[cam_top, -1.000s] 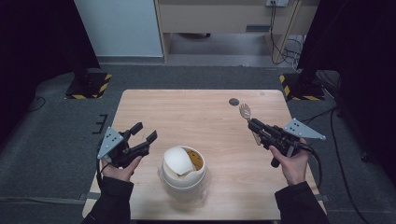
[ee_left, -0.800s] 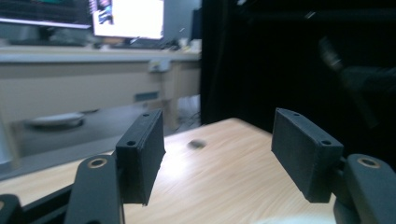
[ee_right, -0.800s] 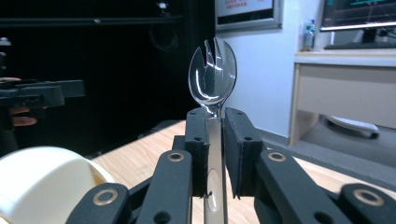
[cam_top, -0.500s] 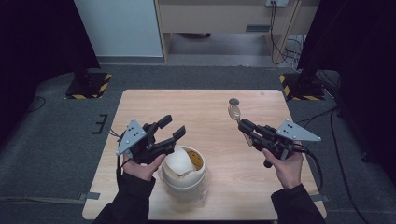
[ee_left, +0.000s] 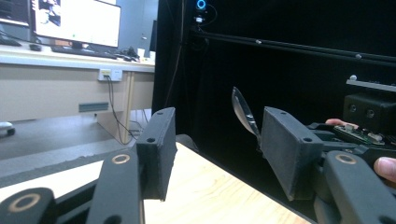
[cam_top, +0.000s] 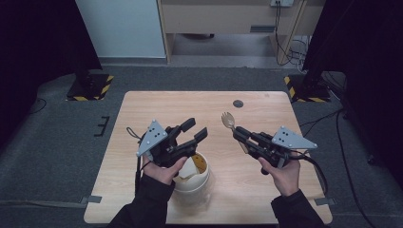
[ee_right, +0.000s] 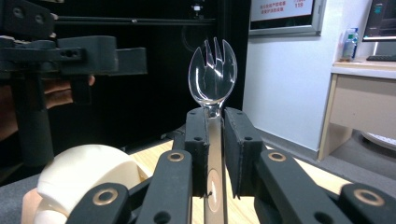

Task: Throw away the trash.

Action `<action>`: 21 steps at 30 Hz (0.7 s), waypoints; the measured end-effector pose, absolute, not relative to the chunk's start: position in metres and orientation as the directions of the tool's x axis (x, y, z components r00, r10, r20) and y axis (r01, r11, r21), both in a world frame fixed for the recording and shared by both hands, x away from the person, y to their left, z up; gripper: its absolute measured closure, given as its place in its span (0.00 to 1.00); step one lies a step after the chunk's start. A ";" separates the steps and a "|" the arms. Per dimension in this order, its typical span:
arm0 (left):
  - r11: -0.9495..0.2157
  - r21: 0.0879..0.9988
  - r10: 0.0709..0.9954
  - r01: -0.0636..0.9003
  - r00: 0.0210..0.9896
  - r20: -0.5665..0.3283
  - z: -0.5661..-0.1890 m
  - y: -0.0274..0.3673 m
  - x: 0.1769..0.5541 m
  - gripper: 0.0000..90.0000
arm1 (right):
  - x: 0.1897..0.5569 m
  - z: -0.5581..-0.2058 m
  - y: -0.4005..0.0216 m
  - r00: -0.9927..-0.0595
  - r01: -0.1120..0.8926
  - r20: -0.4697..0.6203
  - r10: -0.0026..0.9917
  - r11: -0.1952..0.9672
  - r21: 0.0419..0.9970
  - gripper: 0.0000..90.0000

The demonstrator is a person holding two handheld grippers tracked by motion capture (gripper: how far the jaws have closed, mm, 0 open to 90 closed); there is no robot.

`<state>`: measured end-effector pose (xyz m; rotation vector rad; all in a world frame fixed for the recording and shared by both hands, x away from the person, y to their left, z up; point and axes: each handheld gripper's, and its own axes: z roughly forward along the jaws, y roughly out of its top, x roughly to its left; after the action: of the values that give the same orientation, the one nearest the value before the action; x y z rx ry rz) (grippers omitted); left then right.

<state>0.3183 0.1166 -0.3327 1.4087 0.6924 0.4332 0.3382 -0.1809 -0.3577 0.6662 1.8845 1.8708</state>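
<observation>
Two grippers hover over the wooden table (cam_top: 142, 107): the left gripper (cam_top: 196, 131) is raised just above the cream lidded container (cam_top: 192, 178) near the front edge, its jaws part-way apart with nothing between them, and they have just been closing. To the right, well apart from it, the right gripper (cam_top: 237, 132) is clamped tight on the handle of a clear plastic spork (cam_top: 228, 120), whose tined head sticks out past the jaws.

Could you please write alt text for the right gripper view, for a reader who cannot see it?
A clear plastic spork stands upright, its handle clamped in the right gripper. A cream cup sits low at the left, with the left gripper above it against a dark backdrop.
</observation>
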 end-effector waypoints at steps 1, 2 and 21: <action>0.132 0.984 0.653 0.123 0.735 -0.180 -0.332 0.115 0.318 0.51 | 0.337 -0.357 -0.180 -0.809 0.049 0.044 0.586 -0.006 0.999 0.89; 0.131 0.984 0.649 0.121 0.740 -0.178 -0.331 0.112 0.317 0.52 | 0.337 -0.356 -0.180 -0.811 0.047 0.043 0.583 -0.008 0.999 0.89; 0.155 0.966 0.609 0.205 0.751 -0.257 -0.327 0.078 0.319 0.63 | 0.325 -0.353 -0.158 -0.870 0.024 0.019 0.492 0.003 1.000 0.89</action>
<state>0.3193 0.0784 -0.3266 1.4173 0.7187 0.3278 0.3247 -0.1584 -0.3527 0.5330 1.9503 1.9316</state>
